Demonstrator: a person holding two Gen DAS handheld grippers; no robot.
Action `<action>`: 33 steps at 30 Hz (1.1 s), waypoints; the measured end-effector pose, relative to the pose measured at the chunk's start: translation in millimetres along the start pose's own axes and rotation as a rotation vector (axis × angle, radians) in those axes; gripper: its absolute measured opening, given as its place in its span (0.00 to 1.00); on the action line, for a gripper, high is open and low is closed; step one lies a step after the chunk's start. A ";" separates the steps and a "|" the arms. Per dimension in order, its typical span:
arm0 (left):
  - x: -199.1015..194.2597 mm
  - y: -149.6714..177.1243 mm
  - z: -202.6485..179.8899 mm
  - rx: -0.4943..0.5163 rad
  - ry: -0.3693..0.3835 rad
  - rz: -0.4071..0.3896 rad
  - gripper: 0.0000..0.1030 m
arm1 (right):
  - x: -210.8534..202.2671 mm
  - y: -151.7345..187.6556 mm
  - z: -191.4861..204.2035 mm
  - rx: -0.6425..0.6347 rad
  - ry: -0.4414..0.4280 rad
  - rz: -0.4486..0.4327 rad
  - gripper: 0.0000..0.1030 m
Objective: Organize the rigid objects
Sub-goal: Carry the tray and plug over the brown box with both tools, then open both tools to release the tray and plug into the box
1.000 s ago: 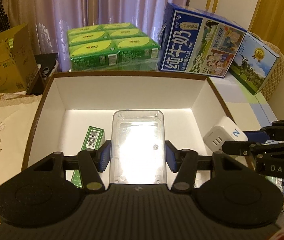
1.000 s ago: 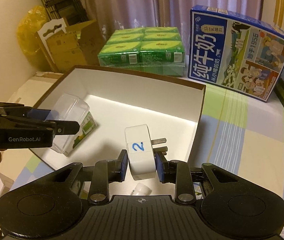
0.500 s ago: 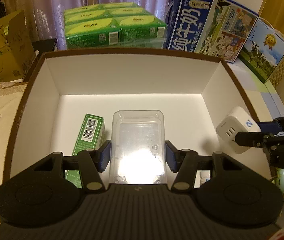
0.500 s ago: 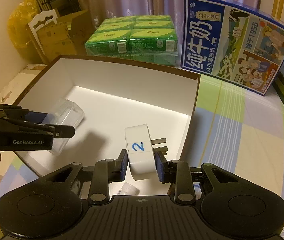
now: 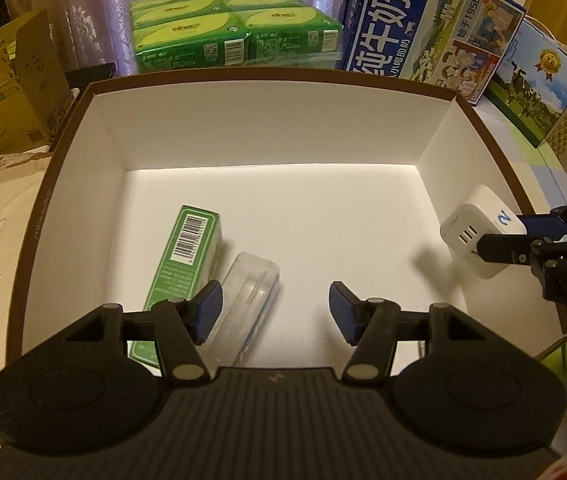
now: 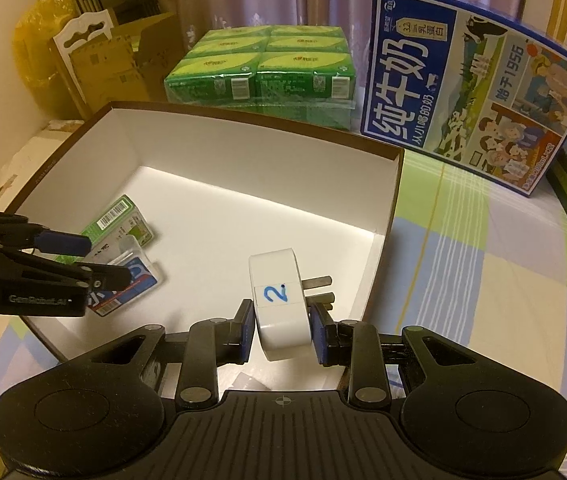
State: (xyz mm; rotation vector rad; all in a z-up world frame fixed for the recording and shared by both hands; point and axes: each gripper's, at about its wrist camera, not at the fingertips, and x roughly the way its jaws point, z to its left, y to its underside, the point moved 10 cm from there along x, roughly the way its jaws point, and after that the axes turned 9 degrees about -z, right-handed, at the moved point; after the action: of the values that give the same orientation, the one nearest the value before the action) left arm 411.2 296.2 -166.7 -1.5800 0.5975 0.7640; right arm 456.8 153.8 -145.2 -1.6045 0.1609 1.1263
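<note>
Our left gripper (image 5: 275, 312) has its jaws spread wide and empty; just ahead of the left jaw a clear plastic case (image 5: 247, 304) lies on the floor of the white box (image 5: 267, 120), touching a green carton (image 5: 181, 268) beyond it. Our right gripper (image 6: 282, 330) clamps a white plug adapter (image 6: 279, 300) between its jaws, prongs pointing right, over the box's near right corner.
</note>
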 end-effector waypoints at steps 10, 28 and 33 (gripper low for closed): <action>-9.8 -1.7 6.2 0.002 -0.020 -0.014 0.54 | 1.0 -12.3 -3.3 0.025 0.009 -0.063 0.29; -46.5 -3.1 -4.0 -0.002 -0.027 -0.068 0.59 | -44.6 8.1 8.9 0.074 -0.039 -0.086 0.39; -68.0 -2.1 -15.8 -0.005 -0.006 -0.100 0.59 | -70.1 10.3 9.9 0.095 -0.042 -0.127 0.42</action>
State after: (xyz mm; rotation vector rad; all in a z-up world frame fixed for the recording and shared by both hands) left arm 370.8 277.8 -112.8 -1.5993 0.5085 0.6948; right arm 407.2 127.5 -100.9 -1.4847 0.0829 1.0384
